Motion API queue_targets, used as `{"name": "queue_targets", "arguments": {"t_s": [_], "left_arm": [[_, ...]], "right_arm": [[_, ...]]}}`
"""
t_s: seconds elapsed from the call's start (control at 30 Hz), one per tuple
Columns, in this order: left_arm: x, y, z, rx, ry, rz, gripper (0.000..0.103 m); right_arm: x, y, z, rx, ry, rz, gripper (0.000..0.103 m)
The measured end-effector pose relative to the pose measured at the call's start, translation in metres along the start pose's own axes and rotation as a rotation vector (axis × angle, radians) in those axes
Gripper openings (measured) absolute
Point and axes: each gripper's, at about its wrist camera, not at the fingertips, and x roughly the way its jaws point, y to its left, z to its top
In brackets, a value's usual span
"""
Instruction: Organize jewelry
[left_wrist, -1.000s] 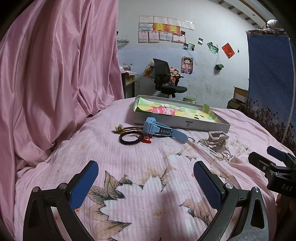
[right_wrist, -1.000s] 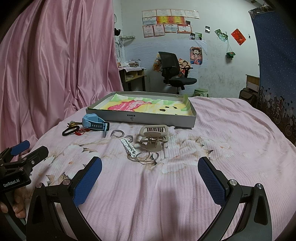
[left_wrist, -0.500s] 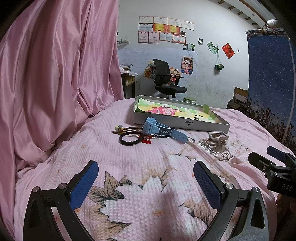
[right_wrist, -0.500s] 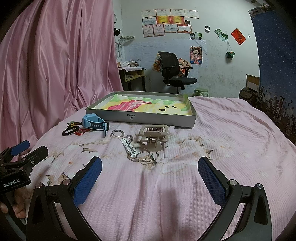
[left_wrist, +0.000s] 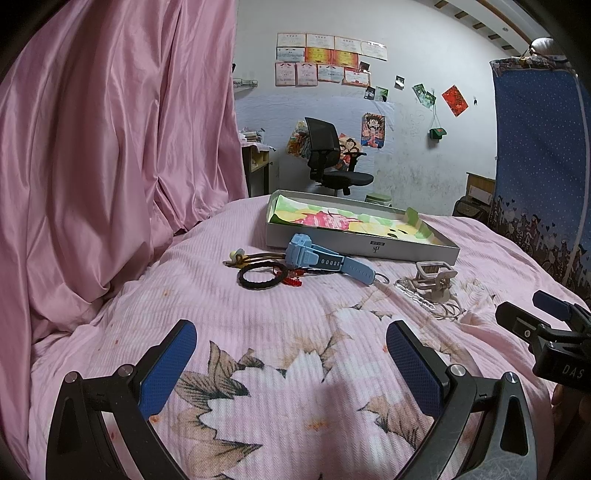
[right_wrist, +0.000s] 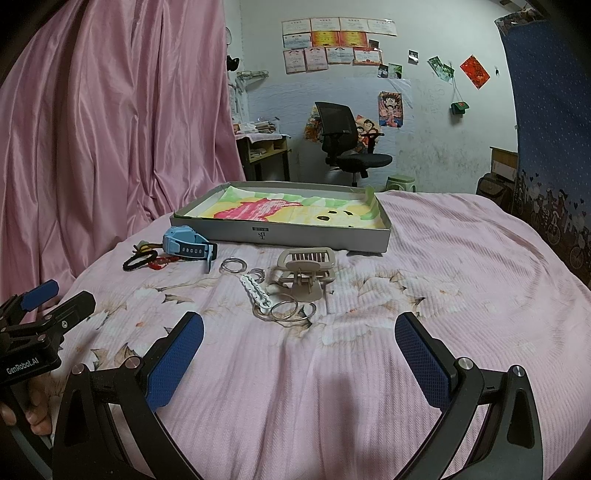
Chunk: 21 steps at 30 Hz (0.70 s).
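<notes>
The scene is lit dimly and evenly from overhead, with a cool, slightly purple cast. Soft, faint shadows are thrown on the pink bedspread (right_wrist: 443, 258) beneath each camera rig. A satin sheen is seen along the folds of the pink curtain (left_wrist: 110, 147). Strong fisheye bending is shown at the edges, where straight lines are curved and the corners are blackened. Nearby things are rendered sharply; the far wall (right_wrist: 424, 110) is slightly soft and grainy.

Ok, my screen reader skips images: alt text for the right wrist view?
Open right gripper jaws hover over a pink bedspread; ahead lie silver rings, a beige hair claw, a blue watch and a shallow grey box.
</notes>
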Motion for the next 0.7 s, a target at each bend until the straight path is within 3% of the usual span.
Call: {"name": "queue_targets", "arguments": {"t_s": [0.7], "left_arm": [[-0.0005, 0.003, 0.0003, 0.002, -0.003, 0.001, 0.103]], "right_arm": [[0.0002, 0.0008, 0.0002, 0.002, 0.002, 0.001, 0.102]]}}
